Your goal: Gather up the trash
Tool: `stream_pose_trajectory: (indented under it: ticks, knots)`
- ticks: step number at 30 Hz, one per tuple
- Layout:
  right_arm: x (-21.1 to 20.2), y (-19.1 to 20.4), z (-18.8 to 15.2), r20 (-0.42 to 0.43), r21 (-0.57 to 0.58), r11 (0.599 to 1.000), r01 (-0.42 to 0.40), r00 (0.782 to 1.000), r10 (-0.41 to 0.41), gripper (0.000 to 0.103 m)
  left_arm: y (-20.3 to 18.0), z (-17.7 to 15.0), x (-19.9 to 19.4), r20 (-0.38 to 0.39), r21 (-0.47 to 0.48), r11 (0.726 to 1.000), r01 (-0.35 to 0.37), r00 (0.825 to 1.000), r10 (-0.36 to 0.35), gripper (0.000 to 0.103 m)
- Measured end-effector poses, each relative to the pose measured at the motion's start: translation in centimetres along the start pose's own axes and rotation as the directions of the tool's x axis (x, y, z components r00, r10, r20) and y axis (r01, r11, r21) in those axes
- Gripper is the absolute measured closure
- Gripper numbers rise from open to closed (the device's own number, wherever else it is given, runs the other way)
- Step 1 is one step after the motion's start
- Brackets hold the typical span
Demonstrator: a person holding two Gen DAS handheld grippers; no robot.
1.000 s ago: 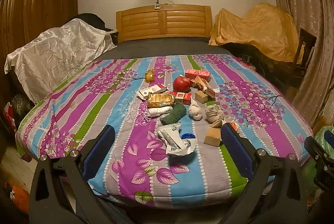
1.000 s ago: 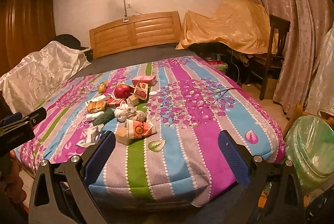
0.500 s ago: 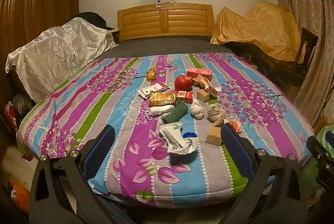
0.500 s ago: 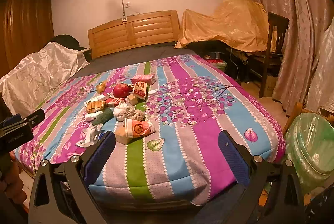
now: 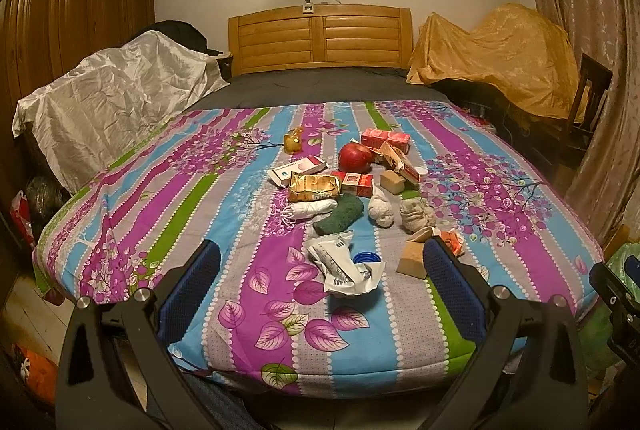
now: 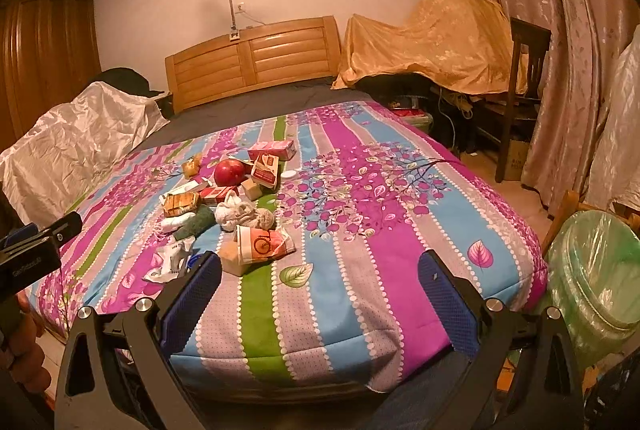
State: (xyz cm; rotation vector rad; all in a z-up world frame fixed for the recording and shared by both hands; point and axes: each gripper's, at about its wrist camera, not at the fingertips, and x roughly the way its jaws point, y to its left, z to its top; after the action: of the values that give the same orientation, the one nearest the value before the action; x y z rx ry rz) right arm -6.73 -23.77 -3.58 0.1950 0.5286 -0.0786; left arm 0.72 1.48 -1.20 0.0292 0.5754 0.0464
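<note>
The left gripper (image 5: 320, 270) hangs with its blue-padded fingers spread wide and empty above the near edge of the striped, flower-printed bedspread (image 5: 168, 205). Between them lies a crumpled white wrapper (image 5: 344, 264) beside a blue bottle cap (image 5: 366, 257); behind sits a red apple (image 5: 354, 157). The right gripper (image 6: 320, 276) is likewise spread, empty. A green-bagged trash bin (image 6: 596, 270) stands right of the bed.

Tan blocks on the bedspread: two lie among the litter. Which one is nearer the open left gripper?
The tan block beside the printed paper cup, close to the left gripper. The other tan block lies farther up the bed, by the red apple.
</note>
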Motion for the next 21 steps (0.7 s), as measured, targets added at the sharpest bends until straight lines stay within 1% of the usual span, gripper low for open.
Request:
stream_pose_trajectory:
  ticks: [9,21]
  knots:
    - [0.15,0.07,-0.27,-0.018,0.005,1.0,0.002,1.0,-0.002,0.005,0.16,0.01,0.12,-0.008,-0.002,1.0,-0.007,1.0,0.007,0.005]
    - [0.25,0.06,-0.22,-0.019,0.006,1.0,0.003,1.0,-0.003,0.005,-0.08,0.07,0.25,-0.018,-0.005,1.0,-0.017,1.0,0.017,0.005]
